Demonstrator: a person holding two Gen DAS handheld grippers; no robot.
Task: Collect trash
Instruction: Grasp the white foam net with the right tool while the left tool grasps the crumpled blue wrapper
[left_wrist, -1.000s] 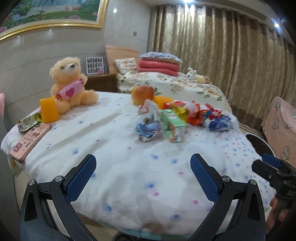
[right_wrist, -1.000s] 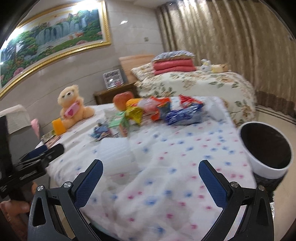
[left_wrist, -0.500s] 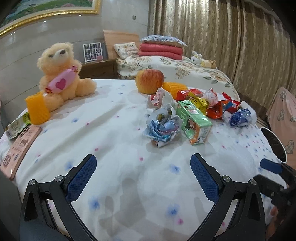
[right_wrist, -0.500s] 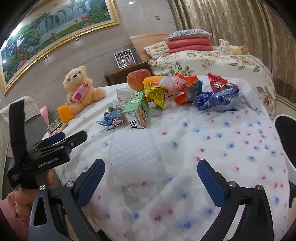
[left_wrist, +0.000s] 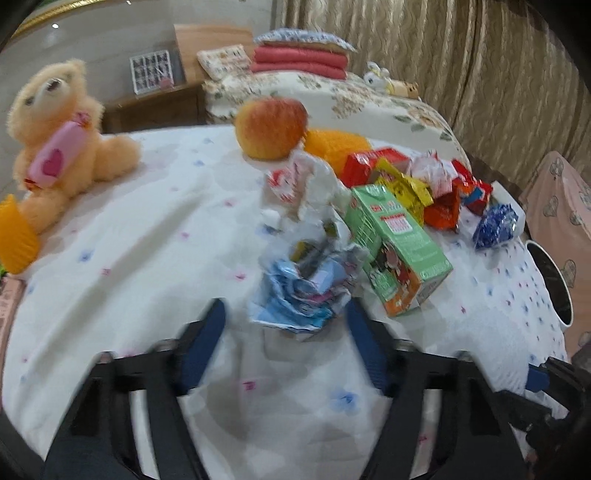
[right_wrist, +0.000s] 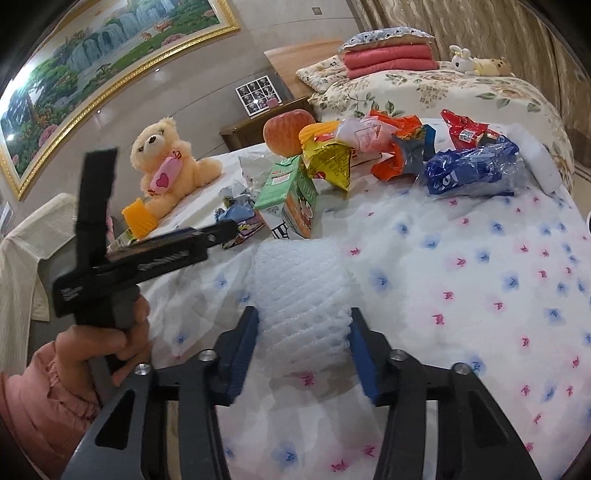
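- Bedroom, round table (right_wrist: 480, 295) under a flower-print cloth.
- My right gripper (right_wrist: 303, 350) closing, pads touching white foam net (right_wrist: 301, 295); its long axis runs away from me.
- My left gripper (left_wrist: 286, 336) closing around crumpled blue wrapper (left_wrist: 303, 291), pads not yet pressing.

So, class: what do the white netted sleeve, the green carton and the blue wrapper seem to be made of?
White netted sleeve: probably soft plastic foam; matte, open mesh ribs.
Green carton: likely coated paperboard; printed, sharp folded edges.
Blue wrapper: thin plastic film; glossy, crinkled.
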